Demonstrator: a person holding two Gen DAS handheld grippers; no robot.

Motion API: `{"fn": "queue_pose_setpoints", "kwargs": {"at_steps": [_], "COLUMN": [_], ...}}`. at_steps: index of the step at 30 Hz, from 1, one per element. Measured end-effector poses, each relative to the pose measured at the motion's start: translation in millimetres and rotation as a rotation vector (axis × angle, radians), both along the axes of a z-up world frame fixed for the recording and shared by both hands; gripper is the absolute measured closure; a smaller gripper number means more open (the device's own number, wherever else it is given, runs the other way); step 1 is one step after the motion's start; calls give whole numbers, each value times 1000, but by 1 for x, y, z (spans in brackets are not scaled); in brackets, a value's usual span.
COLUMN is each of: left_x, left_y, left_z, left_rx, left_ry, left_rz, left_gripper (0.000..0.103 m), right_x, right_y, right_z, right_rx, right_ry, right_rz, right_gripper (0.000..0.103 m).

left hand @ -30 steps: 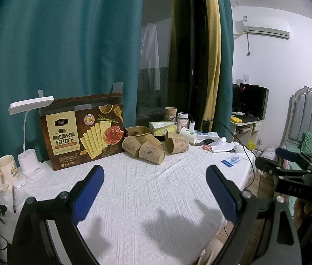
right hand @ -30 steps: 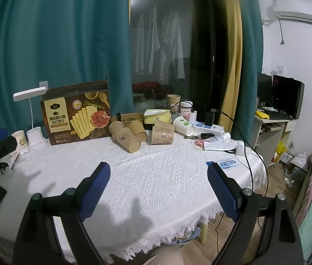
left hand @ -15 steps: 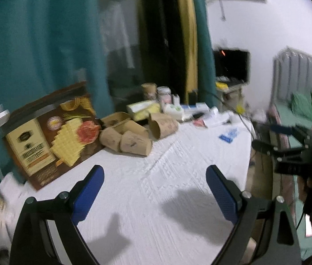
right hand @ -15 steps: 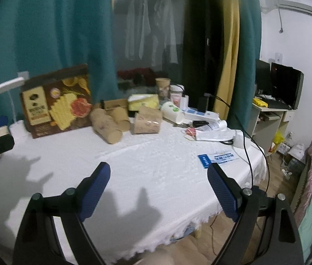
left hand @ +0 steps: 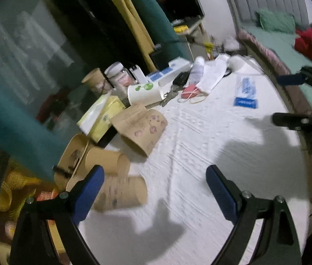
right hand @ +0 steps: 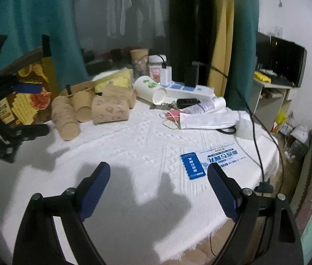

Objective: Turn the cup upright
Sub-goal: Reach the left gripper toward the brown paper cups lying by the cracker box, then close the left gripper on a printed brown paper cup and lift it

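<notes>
Several brown paper cups lie on their sides on the white tablecloth. In the left wrist view one plain cup (left hand: pixel 122 193) lies just past my left finger, another (left hand: pixel 107 162) lies behind it, and a wider patterned cup (left hand: pixel 142 128) is farther back. A white cup with green print (left hand: pixel 145 92) also lies down. My left gripper (left hand: pixel 153 194) is open and empty. In the right wrist view my right gripper (right hand: pixel 158 190) is open over bare cloth, with the cups (right hand: pixel 64 119) (right hand: pixel 109 110) far left of it. One brown cup (right hand: pixel 139 57) stands upright at the back.
A cracker box (right hand: pixel 23 101) and a yellow tissue box (left hand: pixel 103 114) back the cups. A power strip (right hand: pixel 187 89), keys, a mask and a blue leaflet (right hand: pixel 213 161) lie to the right. A cable hangs over the table's right edge.
Both grippers have moved in over the table. The left view has swung and tilted, so the lying cups are now close to its left finger. Both grippers stay open.
</notes>
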State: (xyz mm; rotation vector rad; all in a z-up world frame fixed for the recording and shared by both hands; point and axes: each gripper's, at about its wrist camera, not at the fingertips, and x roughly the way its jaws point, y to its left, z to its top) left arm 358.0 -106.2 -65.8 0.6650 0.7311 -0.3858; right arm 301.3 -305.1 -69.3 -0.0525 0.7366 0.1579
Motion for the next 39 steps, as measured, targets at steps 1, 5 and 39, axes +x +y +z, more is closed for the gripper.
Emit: {"fn": "queue_pose_setpoints", "kwargs": {"at_steps": [1, 5, 39], "left_x": [13, 63, -14], "left_y": [-3, -20, -39], "left_z": [-6, -27, -2], "left_rx": [24, 107, 250], "left_ry": [5, 11, -46], "left_rz": [3, -19, -217], "left_gripper": [10, 15, 40], "right_x": [9, 33, -20], "right_y": [-3, -8, 6], "right_z": [-4, -12, 14], "right_rx": [1, 8, 57], "right_ry": [8, 25, -5], "right_rz": [-6, -24, -38], "right_gripper": [15, 15, 15]}}
